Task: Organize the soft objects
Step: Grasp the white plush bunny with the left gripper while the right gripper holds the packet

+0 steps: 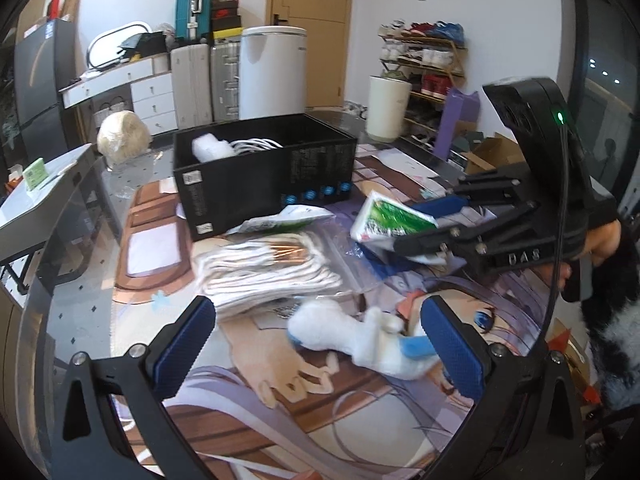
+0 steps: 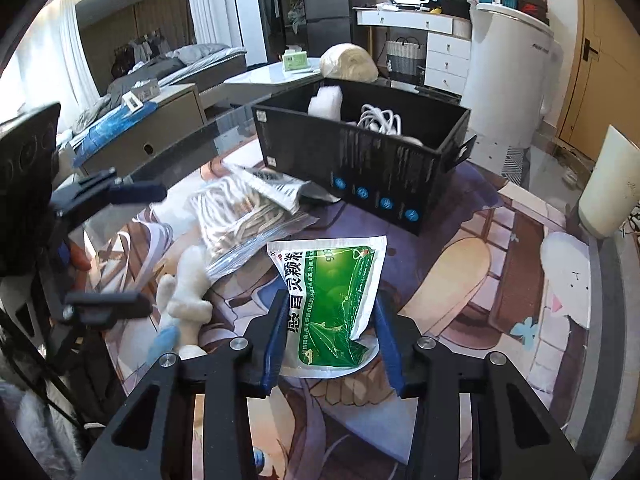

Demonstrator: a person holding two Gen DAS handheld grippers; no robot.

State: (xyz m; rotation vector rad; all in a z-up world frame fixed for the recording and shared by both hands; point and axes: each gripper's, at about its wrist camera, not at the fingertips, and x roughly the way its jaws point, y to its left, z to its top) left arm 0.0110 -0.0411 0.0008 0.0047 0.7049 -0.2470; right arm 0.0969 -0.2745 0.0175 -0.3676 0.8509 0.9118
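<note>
The right gripper [image 2: 330, 334] clamps the green-and-white medicine sachet [image 2: 334, 304] by its lower end, lifted clear of the printed mat [image 2: 460, 280] and aimed toward the open black box [image 2: 360, 160], apparently for binning, while the left gripper [image 1: 316, 344] hangs released above the white plush toy [image 1: 352, 340].

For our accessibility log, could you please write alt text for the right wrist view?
The right gripper holds a green-and-white sachet between its jaws above an illustrated table mat. Beyond stands an open black box containing white cords; a bagged rope bundle and white plush toy lie left.
</note>
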